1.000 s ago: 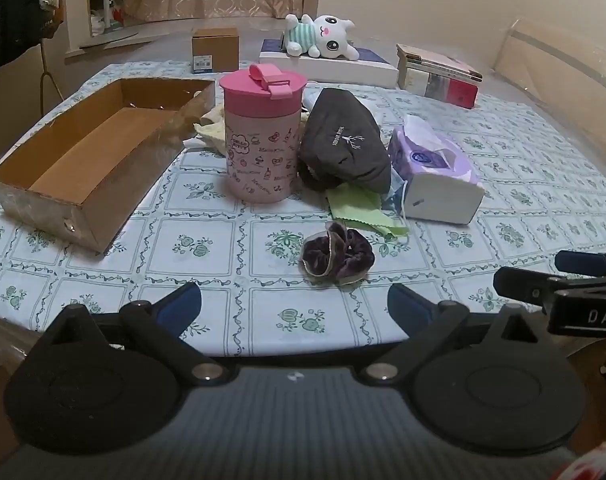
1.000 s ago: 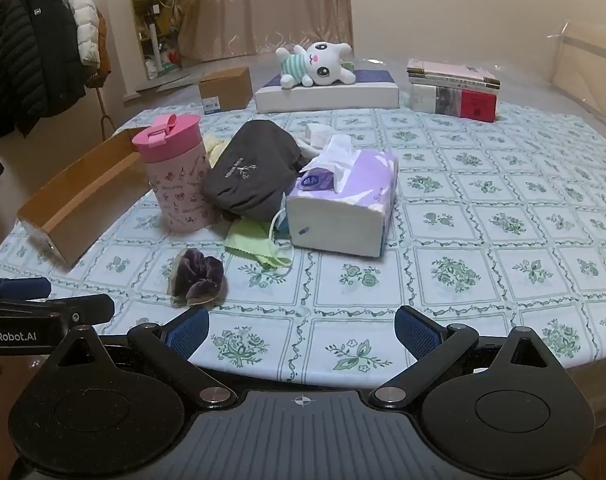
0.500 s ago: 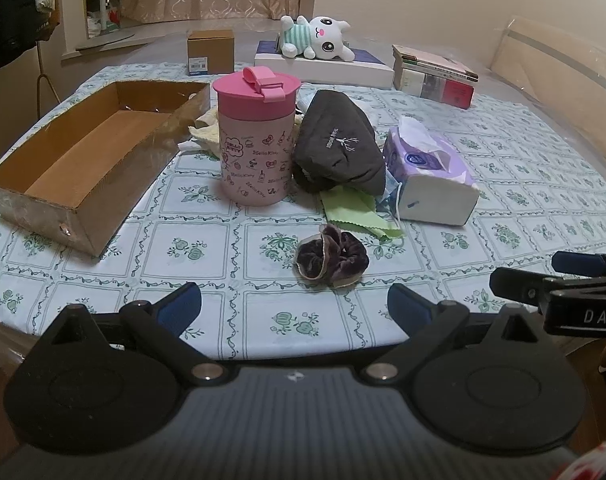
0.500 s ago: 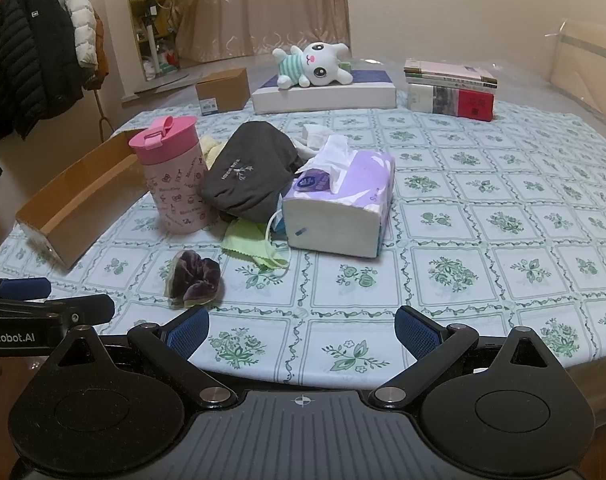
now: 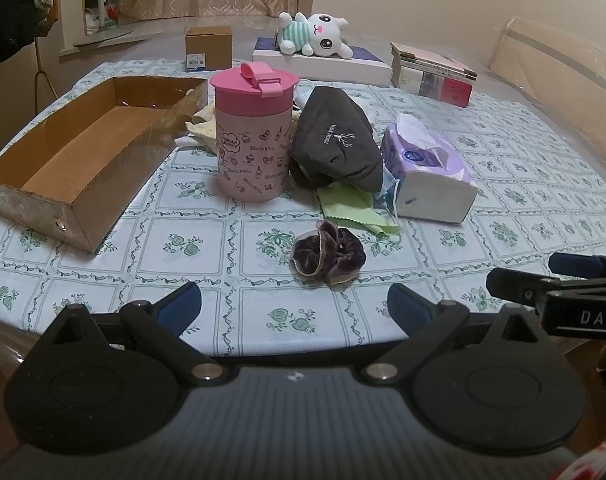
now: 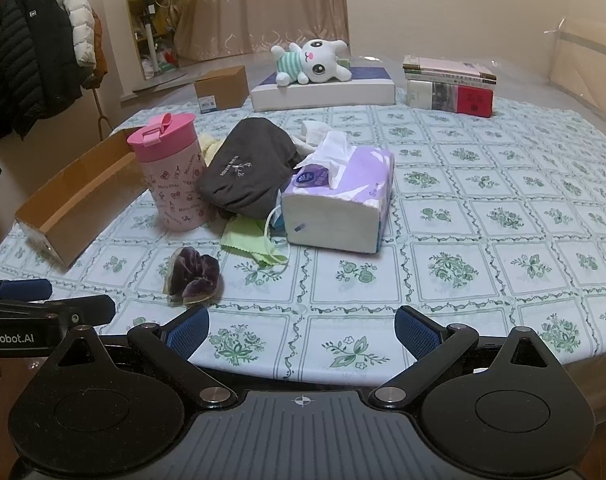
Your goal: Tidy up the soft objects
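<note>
Both hand-held grippers are released and carrying nothing right now, left one (image 5: 295,306) and right one (image 6: 302,328), fingers spread wide at the near edge of the desk (image 5: 191,280). What changed over the last second: I've eased both of them forward and a bit higher, so the whole pile sits lower and closer in my views than it did. Nothing on the desk itself has budged.

So the sorting hasn't really kicked off yet, I'd say this is just the approach. The scrunchie (image 5: 329,251) is the nearest soft thing, lying alone on the cloth, almost dead centre ahead of my left hand-held gripper and off to the left of my right one. Behind it is the green cloth (image 5: 351,208), partly tucked under the dark pouch (image 5: 335,140), which leans against the pink cup (image 5: 253,140). Tissue pack (image 5: 427,176) is just right of the pouch, with a mask loop poking out between them. Some pale fabric (image 5: 203,128) peeks out behind the cup.

The box (image 5: 75,160) on the left is open with nothing in it, so my guess is that's where the soft stuff goes. Left grabs the scrunchie first, probably. It's squishy and low, so I'd need to come down close to the desk to pinch it.
</note>
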{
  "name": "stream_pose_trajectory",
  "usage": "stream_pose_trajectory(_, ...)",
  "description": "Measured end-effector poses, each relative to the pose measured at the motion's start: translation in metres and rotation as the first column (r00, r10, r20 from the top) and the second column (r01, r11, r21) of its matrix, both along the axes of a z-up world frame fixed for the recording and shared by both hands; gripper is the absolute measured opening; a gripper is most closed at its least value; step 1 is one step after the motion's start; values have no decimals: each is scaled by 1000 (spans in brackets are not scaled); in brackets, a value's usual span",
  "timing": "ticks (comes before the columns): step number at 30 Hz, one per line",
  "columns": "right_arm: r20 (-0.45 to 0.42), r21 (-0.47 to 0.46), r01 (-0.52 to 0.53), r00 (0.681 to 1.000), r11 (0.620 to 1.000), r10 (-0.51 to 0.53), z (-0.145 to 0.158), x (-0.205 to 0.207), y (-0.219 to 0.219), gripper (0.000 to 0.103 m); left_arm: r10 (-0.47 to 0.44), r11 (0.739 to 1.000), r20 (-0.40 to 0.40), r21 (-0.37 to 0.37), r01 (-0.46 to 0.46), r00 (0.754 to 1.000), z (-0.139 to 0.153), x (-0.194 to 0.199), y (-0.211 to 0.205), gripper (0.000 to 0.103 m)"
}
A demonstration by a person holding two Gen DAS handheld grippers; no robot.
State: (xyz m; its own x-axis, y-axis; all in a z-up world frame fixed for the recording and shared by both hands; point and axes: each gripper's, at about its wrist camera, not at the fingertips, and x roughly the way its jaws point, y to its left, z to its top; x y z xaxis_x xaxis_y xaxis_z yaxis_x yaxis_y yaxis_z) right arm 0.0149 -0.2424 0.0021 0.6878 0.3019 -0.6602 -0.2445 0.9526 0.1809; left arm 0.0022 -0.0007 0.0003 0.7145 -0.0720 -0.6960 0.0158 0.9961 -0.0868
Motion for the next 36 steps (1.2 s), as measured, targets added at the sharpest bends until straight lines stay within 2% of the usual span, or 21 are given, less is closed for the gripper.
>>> stream_pose_trajectory(36,-7,-4,7,1000,1000,-7,-2,3,-1,99,-3,1000,-4,-6,3,1000,-3,0,-3,99)
